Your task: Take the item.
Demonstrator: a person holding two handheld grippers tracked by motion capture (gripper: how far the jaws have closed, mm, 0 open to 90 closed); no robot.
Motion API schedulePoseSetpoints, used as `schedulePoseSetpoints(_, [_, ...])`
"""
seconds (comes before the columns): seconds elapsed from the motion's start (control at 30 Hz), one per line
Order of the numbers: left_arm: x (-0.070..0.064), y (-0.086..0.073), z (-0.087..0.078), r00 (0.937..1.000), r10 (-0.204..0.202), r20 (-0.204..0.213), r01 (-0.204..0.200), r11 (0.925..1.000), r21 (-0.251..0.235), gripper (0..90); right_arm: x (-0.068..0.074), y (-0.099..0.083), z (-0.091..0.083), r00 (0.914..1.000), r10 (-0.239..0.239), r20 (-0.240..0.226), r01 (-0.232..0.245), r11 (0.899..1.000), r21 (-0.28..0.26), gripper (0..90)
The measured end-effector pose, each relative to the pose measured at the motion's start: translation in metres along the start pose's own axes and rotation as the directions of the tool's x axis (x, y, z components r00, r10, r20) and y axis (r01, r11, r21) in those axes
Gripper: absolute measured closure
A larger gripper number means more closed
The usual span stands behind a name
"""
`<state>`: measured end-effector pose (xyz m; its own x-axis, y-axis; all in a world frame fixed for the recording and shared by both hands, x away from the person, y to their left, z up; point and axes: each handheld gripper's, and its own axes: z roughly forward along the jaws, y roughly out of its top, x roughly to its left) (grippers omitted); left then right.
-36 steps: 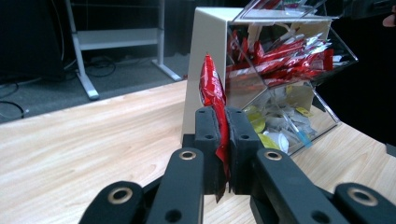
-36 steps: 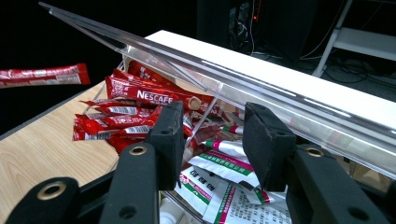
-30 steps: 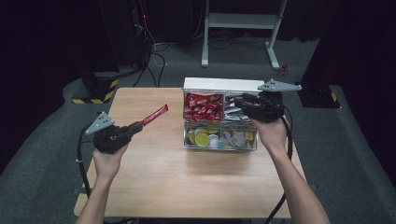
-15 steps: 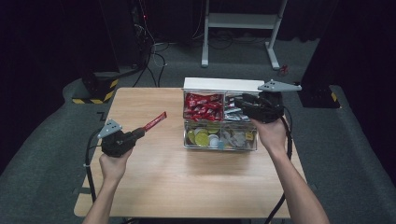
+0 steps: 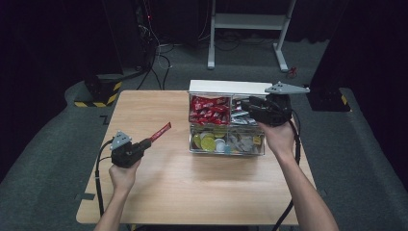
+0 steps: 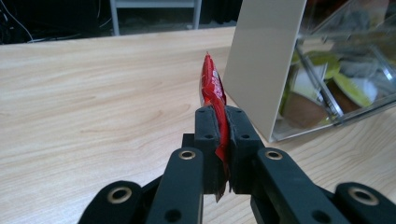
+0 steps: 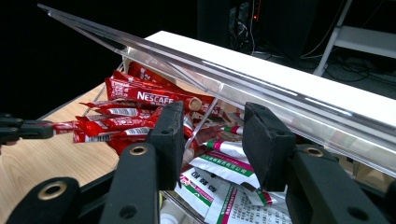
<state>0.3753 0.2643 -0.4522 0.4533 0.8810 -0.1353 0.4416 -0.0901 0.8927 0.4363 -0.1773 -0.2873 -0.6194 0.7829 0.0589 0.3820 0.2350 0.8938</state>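
red coffee sachet [image 6: 214, 95], thin, light and probably soft, is clamped at its end in the left claw [image 6: 222, 140] above the tabletop [image 5: 202, 187], while the right claw [image 7: 212, 140] hangs wide over the clear organiser box [image 5: 226, 150].

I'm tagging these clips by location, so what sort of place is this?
Probably a lab or recording studio: dark curtained surroundings, cables on grey carpet, hazard-striped base, and one wooden table holding a clear organizer of coffee sachets.
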Motion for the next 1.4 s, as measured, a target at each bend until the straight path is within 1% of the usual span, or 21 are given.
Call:
schedulePoseSetpoints(0.07, [-0.001, -0.003, 0.004, 1.0000, -0.002, -0.001, 0.002, 1.0000, 0.010, 84.7, 0.000, 0.000, 0.000, 1.0000, 0.003, -0.003, -0.003, 1.000, 0.000, 58.9])
schedulePoseSetpoints(0.17, [-0.003, -0.007, 0.010, 1.0000, 0.007, -0.004, -0.007, 0.9996, 0.029, 84.7, 0.000, 0.000, 0.000, 1.0000, 0.007, -0.005, -0.007, 1.000, -0.002, 58.8])
schedulePoseSetpoints(0.23, [-0.003, -0.010, 0.013, 1.0000, 0.009, -0.004, -0.009, 0.9991, 0.042, 84.7, 0.000, -0.001, 0.000, 1.0000, 0.004, -0.005, -0.004, 1.000, -0.006, 58.9])
schedulePoseSetpoints(0.3, [-0.004, -0.013, 0.017, 1.0000, -0.001, -0.004, 0.001, 0.9987, 0.052, 84.6, 0.000, -0.001, 0.001, 1.0000, 0.000, 0.000, 0.000, 1.000, -0.005, 58.9])
schedulePoseSetpoints(0.43, [-0.006, -0.019, 0.023, 0.9999, 0.008, -0.012, -0.007, 0.9971, 0.076, 84.4, 0.000, -0.001, 0.001, 1.0000, -0.005, -0.003, 0.005, 1.000, -0.003, 58.9])
schedulePoseSetpoints(0.53, [-0.007, -0.025, 0.028, 0.9998, 0.007, -0.018, -0.006, 0.9960, 0.089, 84.2, 0.000, -0.001, 0.001, 1.0000, -0.009, -0.002, 0.009, 1.000, -0.001, 58.9])
schedulePoseSetpoints(0.63, [-0.009, -0.028, 0.034, 0.9995, 0.018, -0.024, -0.015, 0.9942, 0.106, 84.1, 0.001, -0.001, 0.001, 0.9998, -0.018, 0.006, 0.018, 1.000, 0.000, 58.9])
schedulePoseSetpoints(0.67, [-0.010, -0.028, 0.036, 0.9996, 0.014, -0.025, -0.011, 0.9939, 0.110, 84.0, 0.001, -0.001, 0.001, 0.9998, -0.018, 0.007, 0.018, 1.000, 0.000, 59.0])
schedulePoseSetpoints(0.7, [-0.010, -0.028, 0.036, 0.9994, 0.021, -0.026, -0.018, 0.9932, 0.115, 84.0, 0.000, -0.001, 0.002, 0.9999, -0.011, 0.004, 0.011, 1.000, 0.006, 59.1])
schedulePoseSetpoints(0.83, [-0.014, -0.031, 0.040, 0.9985, 0.038, -0.038, -0.033, 0.9910, 0.129, 83.9, 0.000, -0.001, 0.003, 0.9999, -0.015, -0.001, 0.015, 1.000, 0.004, 59.0])
schedulePoseSetpoints(0.93, [-0.015, -0.035, 0.043, 0.9989, 0.028, -0.038, -0.022, 0.9901, 0.139, 83.7, -0.002, -0.001, 0.003, 0.9999, -0.016, -0.002, 0.016, 1.000, 0.012, 59.1])
schedulePoseSetpoints(0.97, [-0.016, -0.036, 0.044, 0.9991, 0.019, -0.037, -0.014, 0.9895, 0.144, 83.6, -0.003, 0.000, 0.003, 0.9999, -0.016, -0.005, 0.016, 1.000, 0.014, 59.2])
schedulePoseSetpoints(1.0, [-0.016, -0.037, 0.044, 0.9988, 0.027, -0.040, -0.021, 0.9886, 0.149, 83.5, -0.003, 0.000, 0.003, 0.9999, -0.013, -0.006, 0.013, 1.000, 0.017, 59.1])
schedulePoseSetpoints(1.03, [-0.016, -0.038, 0.045, 0.9989, 0.022, -0.041, -0.016, 0.9882, 0.153, 83.3, -0.003, 0.000, 0.003, 0.9999, -0.016, -0.002, 0.016, 1.000, 0.019, 59.1])
schedulePoseSetpoints(1.17, [-0.015, -0.041, 0.046, 0.9984, 0.030, -0.048, -0.021, 0.9829, 0.183, 82.5, -0.003, -0.001, 0.003, 0.9999, -0.014, -0.004, 0.014, 1.000, 0.014, 59.1])
schedulePoseSetpoints(1.23, [-0.014, -0.044, 0.048, 0.9985, 0.016, -0.052, -0.005, 0.9806, 0.196, 82.5, -0.002, -0.001, 0.002, 0.9999, -0.013, -0.003, 0.013, 1.000, 0.015, 59.0])
schedulePoseSetpoints(1.27, [-0.014, -0.045, 0.049, 0.9981, 0.021, -0.057, -0.009, 0.9797, 0.200, 82.5, -0.002, -0.001, 0.002, 0.9999, -0.013, -0.002, 0.014, 1.000, 0.016, 58.9])
schedulePoseSetpoints(1.3, [-0.014, -0.045, 0.049, 0.9984, 0.012, -0.055, 0.000, 0.9799, 0.200, 82.5, -0.002, -0.001, 0.002, 0.9999, -0.017, -0.003, 0.017, 1.000, 0.015, 58.9])
schedulePoseSetpoints(1.4, [-0.016, -0.047, 0.051, 0.9985, 0.021, -0.051, -0.010, 0.9765, 0.215, 82.0, -0.002, -0.001, 0.002, 0.9999, -0.011, -0.005, 0.011, 1.000, 0.012, 58.9])
